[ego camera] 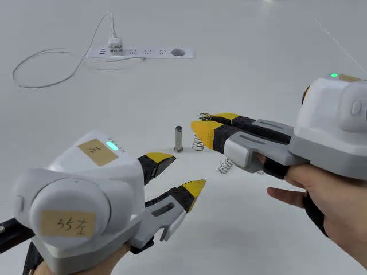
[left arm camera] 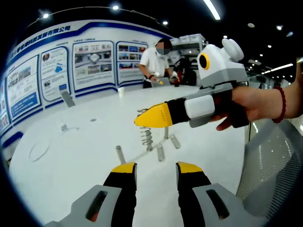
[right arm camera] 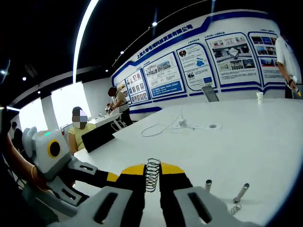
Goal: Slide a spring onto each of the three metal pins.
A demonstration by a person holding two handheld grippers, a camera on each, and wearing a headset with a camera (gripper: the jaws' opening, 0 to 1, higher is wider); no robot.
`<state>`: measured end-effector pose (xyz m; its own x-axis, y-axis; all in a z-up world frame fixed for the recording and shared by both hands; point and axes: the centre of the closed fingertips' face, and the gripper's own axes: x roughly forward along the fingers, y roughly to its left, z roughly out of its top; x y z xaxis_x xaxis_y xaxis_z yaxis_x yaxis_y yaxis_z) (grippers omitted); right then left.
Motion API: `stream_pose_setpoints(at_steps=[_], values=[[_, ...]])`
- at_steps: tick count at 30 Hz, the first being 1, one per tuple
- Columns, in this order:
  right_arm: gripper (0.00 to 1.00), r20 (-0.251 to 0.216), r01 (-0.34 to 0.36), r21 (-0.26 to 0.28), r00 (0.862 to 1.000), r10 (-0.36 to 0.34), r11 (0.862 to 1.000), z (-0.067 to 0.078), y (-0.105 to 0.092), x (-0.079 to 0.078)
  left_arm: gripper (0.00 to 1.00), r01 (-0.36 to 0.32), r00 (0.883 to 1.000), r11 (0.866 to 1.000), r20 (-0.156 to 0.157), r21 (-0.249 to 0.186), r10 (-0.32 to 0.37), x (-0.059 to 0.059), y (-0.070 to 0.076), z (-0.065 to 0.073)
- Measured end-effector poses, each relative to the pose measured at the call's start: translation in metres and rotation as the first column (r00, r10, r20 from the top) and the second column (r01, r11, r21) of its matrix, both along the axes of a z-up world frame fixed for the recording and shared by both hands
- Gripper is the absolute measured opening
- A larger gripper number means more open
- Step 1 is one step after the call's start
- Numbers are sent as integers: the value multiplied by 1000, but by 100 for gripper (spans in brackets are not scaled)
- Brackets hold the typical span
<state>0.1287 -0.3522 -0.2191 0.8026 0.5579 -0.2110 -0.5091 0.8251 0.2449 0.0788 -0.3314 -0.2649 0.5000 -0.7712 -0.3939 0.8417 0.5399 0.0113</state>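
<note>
My right gripper (right arm camera: 151,166) is shut on a small steel spring (right arm camera: 151,177), which stands upright between its yellow tips. In the head view this gripper (ego camera: 199,121) reaches in from the right, the held spring (ego camera: 205,117) peeping out at its tip. Just below it a bare metal pin (ego camera: 178,138) stands upright, with a second spring (ego camera: 198,144) standing beside it. A third spring (ego camera: 226,165) lies on the table under the right gripper. My left gripper (ego camera: 178,172) hovers open at the lower left, its fingers (left arm camera: 124,170) apart with nothing between them.
A white power strip (ego camera: 143,52) with a plugged charger and a looped cable (ego camera: 34,66) lies at the far side of the white table (ego camera: 258,51). People stand and sit at another table in the background (left arm camera: 154,64).
</note>
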Motion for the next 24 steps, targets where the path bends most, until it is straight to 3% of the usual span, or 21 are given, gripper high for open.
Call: stream_pose_setpoints(at_steps=[4, 7, 13, 24], values=[[11, 14, 4, -19, 1000, -4, 1000, 0, -3, 11, 37, 3, 1000, 1000, 1, 0, -3, 0, 0, -1], [11, 49, 5, -47, 999, -2, 999, 2, -4, 19, 41, -4, 1000, 1000, -4, 10, 4, 3, 2, -4], [11, 64, 1, -76, 998, 4, 997, 0, -5, 31, 44, -23, 1000, 1000, -16, 6, 23, 6, 6, -6], [11, 51, 18, -92, 999, -14, 996, -13, -6, 54, 55, -25, 999, 1000, -30, -6, 25, 6, 5, -8]])
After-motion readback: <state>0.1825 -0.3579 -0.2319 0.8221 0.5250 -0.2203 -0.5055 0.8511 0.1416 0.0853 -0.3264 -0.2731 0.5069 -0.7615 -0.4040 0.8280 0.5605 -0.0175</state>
